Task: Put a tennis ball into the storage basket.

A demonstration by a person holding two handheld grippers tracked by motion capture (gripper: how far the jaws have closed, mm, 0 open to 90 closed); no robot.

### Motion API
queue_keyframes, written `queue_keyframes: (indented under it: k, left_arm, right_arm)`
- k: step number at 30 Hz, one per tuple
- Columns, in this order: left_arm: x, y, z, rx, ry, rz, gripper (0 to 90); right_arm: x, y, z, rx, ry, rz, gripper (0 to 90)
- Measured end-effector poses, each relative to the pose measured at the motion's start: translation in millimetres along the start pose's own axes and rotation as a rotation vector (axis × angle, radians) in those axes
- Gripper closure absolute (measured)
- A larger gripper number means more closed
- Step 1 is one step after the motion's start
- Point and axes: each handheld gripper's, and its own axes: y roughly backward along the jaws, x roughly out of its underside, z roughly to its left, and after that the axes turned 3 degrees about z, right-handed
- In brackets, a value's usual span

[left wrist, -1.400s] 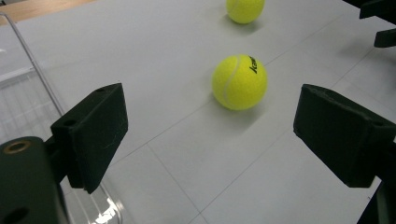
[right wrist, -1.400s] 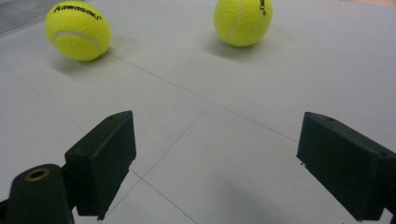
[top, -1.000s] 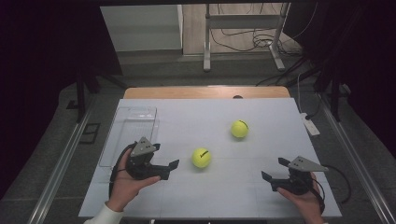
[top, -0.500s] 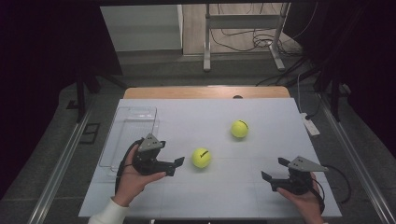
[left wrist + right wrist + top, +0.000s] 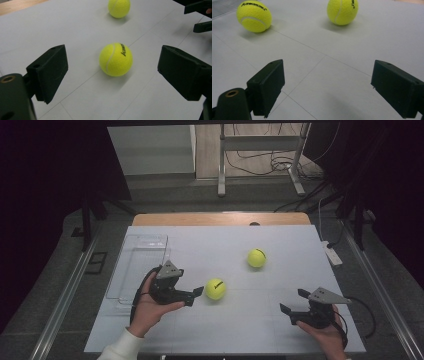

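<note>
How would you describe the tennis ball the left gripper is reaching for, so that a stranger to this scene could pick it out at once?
Start at the white table, then find the clear plastic tray near its left edge. Right of the tray, the left gripper points its open jaws at a yellow tennis ball. Unlike the other ball, it lies nearer the person, just ahead of those jaws.

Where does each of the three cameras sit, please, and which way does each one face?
High view: above the person's side, facing forward and down on the table; both hands, left gripper and right gripper show.
Left gripper view: rides the left gripper, looking between its open fingers at the near ball.
Right gripper view: rides the right gripper, looking low across the table; its open fingers show.
Shared: both gripper views show both the near ball and the far ball.
</note>
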Motion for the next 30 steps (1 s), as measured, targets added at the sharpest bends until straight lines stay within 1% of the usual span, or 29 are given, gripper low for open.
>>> queue_keyframes:
  k: [4,6,10,16,23,30]
  left_arm:
    - [-2.8,-4.9,-1.6,0.010,-0.003,0.006,10.1]
    - [-4.0,-7.6,-2.5,0.008,-0.004,0.008,9.7]
    - [-6.7,-12.1,-5.5,0.003,-0.024,0.017,8.7]
    - [-9.7,-17.3,-8.8,0.011,-0.034,0.021,8.1]
    - [-11.1,-23.8,-8.9,0.014,-0.030,0.032,7.9]
    - [-11.4,-35.7,-8.4,0.028,-0.035,0.067,7.5]
  right_arm:
    - [-0.1,0.0,0.1,-0.002,0.001,-0.001,11.8]
    - [0.0,0.0,0.1,0.000,0.001,-0.001,11.8]
    - [0.0,0.2,-0.2,0.003,-0.002,0.000,11.9]
    - [0.1,0.2,-0.4,0.006,-0.004,0.000,11.9]
    - [0.0,0.5,-0.5,0.008,-0.006,-0.001,12.0]
    - [0.2,-0.4,-0.7,0.006,-0.007,0.002,12.0]
